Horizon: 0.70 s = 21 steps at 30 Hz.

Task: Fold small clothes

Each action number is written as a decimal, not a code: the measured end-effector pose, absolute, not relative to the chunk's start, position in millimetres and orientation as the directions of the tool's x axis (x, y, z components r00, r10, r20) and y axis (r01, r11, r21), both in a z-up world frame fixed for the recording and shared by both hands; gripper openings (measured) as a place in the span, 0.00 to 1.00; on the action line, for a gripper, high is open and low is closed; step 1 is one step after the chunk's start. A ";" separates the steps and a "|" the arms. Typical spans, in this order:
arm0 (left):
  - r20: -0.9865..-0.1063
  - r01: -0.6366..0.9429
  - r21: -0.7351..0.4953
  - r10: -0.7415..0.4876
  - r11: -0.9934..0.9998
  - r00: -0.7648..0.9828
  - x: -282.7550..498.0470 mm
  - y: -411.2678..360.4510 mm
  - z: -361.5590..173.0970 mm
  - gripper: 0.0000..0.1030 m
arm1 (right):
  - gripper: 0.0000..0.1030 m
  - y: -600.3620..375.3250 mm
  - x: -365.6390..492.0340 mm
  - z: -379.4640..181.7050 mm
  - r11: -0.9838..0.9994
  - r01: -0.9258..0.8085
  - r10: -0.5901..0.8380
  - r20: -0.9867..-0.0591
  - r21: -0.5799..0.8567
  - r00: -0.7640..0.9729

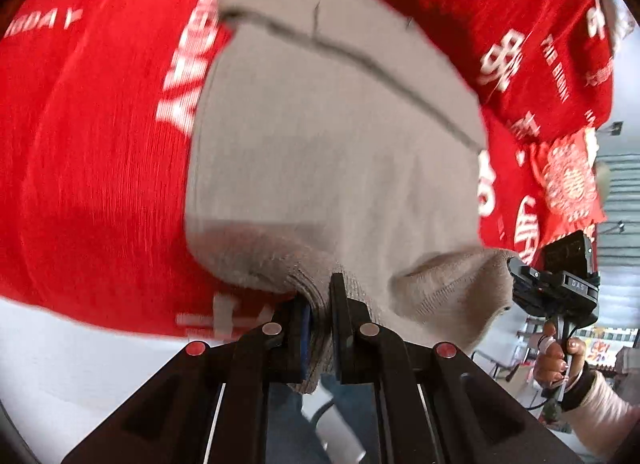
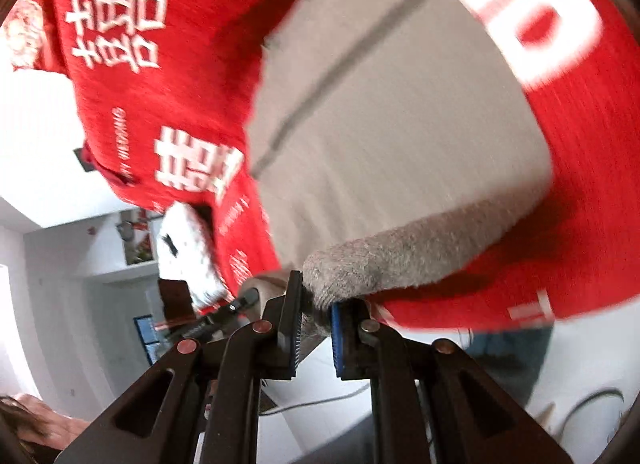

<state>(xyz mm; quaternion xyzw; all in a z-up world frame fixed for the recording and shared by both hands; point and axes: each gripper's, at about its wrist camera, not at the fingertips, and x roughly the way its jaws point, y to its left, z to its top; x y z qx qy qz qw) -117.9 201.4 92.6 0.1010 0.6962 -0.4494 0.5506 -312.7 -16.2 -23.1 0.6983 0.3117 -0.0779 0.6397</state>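
A small grey-beige knitted garment (image 1: 336, 136) with a dark seam line lies spread over a red cloth. My left gripper (image 1: 320, 312) is shut on its thick near hem, pinched between the black jaws. My right gripper (image 2: 314, 316) is shut on the other end of the same rolled hem (image 2: 400, 260). In the left wrist view the right gripper (image 1: 560, 284) shows at the far right, held by a hand, at the garment's corner. Both views are blurred by motion.
A red cloth with white lettering (image 1: 88, 144) covers the table under the garment and shows in the right wrist view (image 2: 160, 104). A white toy-like object (image 2: 188, 252) sits at the cloth's edge. A white floor and a cable (image 2: 320, 400) lie below.
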 end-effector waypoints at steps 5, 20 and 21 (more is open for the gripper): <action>-0.840 0.636 -0.536 -0.427 0.556 -0.335 -74.6 157.6 115.5 0.09 | 0.13 -82.7 -274.3 4.3 0.034 0.467 0.290 -0.456 0.883 0.841; -0.885 0.678 -0.405 -0.450 0.614 -0.121 24.7 -0.2 118.5 0.09 | 0.13 -243.5 -181.9 -36.0 -0.026 0.517 0.264 -0.493 0.856 0.829; -0.894 0.680 -0.386 -0.435 0.623 -0.108 28.4 -8.0 112.2 0.09 | 0.13 -248.3 -177.7 -44.4 -0.035 0.533 0.268 -0.506 0.845 0.820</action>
